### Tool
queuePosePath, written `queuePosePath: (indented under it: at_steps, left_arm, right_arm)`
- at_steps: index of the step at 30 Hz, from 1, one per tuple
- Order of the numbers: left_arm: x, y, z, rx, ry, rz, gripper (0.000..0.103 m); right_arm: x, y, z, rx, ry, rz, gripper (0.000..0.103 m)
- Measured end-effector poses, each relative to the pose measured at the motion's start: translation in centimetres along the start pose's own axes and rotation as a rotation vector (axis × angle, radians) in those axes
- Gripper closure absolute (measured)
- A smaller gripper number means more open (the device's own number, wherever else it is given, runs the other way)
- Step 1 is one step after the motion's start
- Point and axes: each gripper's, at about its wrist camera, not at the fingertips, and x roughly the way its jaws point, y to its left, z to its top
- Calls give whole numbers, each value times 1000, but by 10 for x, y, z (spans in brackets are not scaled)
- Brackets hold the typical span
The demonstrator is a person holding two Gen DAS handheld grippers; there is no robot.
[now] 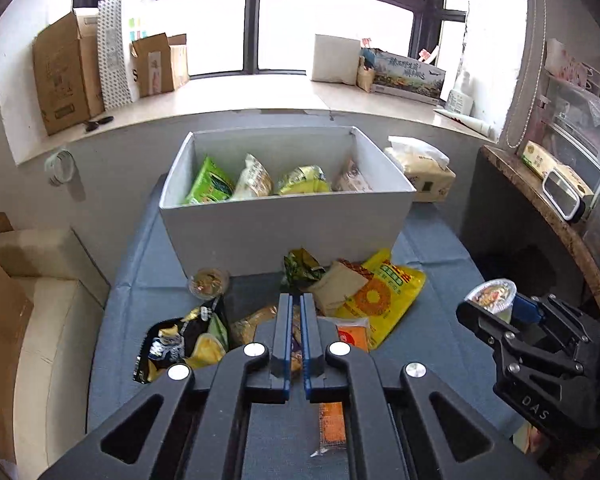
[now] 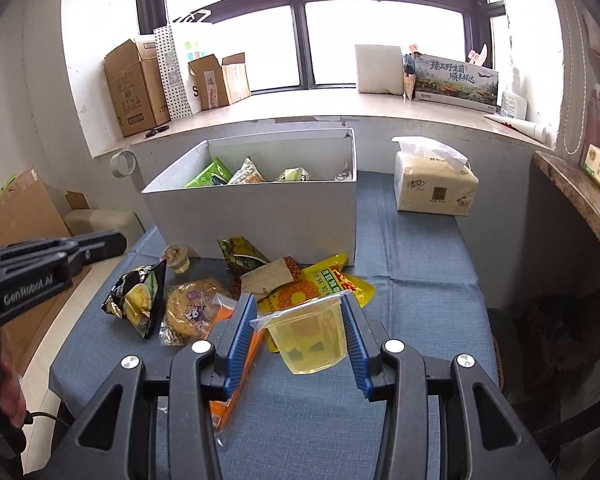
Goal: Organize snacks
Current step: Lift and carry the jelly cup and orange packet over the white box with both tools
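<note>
My right gripper is shut on a clear jelly cup of yellowish jelly, held above the blue cloth; the left wrist view shows the cup's printed lid between the right gripper pads. My left gripper is shut with nothing seen in it, and hovers over the loose snacks. Under it lie a yellow bag, a brown packet, a green pack, a cookie pack, a black chip bag, a small jelly cup and an orange packet. Behind them a white box holds several snack packs.
A tissue pack stands right of the box on the blue cloth. A stone counter borders the right side, a cream seat the left. Cartons and bags line the windowsill. A person's hand shows at the lower left.
</note>
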Motion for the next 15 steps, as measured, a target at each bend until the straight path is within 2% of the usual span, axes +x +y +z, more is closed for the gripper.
queuePosePath:
  at_steps: [1,2,3,4,5,10,15]
  left_arm:
    - [5,-1,-3,3,24,-22,91]
    - [13,-4,-7,13,52,-10,61]
    - [22,-8,-12,25,80,0,22]
    - [31,-9,-17,18,99,-3,7]
    - [39,-10,-23,2,112,-14,0]
    - [75,-24,-40,7,187,35,0]
    - [89,-42,-54,77,213,75,0]
  right_arm:
    - [1,-1,0,7,0,2,56]
    - [2,-2,-1,15,1,12,56]
    - [3,-2,-3,20,6,18,56]
    - [5,-3,-5,20,16,17,56]
    - [6,-2,-8,19,24,15,56]
    - [4,-14,-17,34,32,-31,56]
    - [-3,-41,-26,76,32,-89,56]
